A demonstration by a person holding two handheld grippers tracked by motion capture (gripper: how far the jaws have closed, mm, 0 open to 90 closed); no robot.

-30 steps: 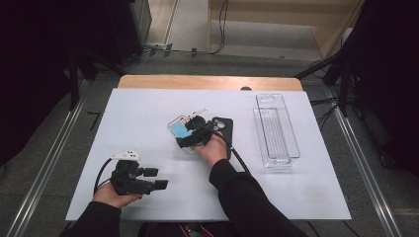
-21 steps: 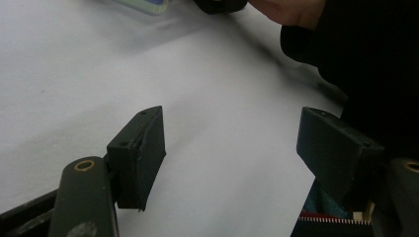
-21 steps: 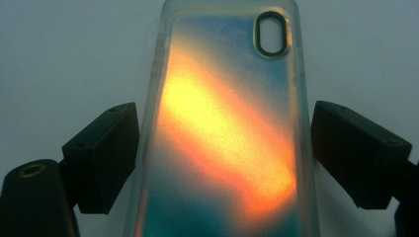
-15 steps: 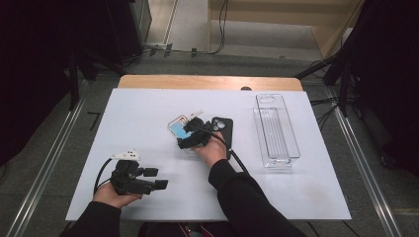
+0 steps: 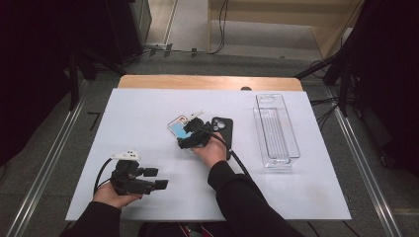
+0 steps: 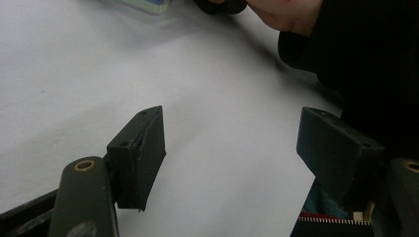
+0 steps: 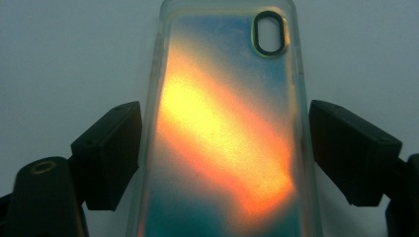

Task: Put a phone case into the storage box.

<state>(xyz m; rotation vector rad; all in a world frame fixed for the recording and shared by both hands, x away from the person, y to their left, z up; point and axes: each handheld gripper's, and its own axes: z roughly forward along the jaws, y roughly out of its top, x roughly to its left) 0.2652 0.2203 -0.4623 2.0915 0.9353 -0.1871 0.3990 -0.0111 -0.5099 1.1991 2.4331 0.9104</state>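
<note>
A clear phone case [image 7: 227, 133] with a blue and orange sheen lies flat on the white table, its camera cut-out [image 7: 270, 32] at the far end. My right gripper [image 7: 225, 153] is open around it, one jaw on each long side with small gaps. From above, the case [image 5: 178, 126] shows at the table's middle, with the right gripper [image 5: 190, 133] over its near end. A black phone case [image 5: 223, 129] lies just right of it, partly under the hand. My left gripper [image 5: 157, 178] rests near the front left, open over bare table [image 6: 232, 143].
A clear plastic bin [image 5: 275, 131] stands at the right of the white table [image 5: 148, 103]. A wooden strip [image 5: 207, 82] runs along the far edge. The right sleeve [image 6: 365, 59] is close to the left gripper's jaws. Cables trail from both grippers.
The right gripper and hand have crept slightly toward the near end of the blue-orange case. The left gripper has not moved.
</note>
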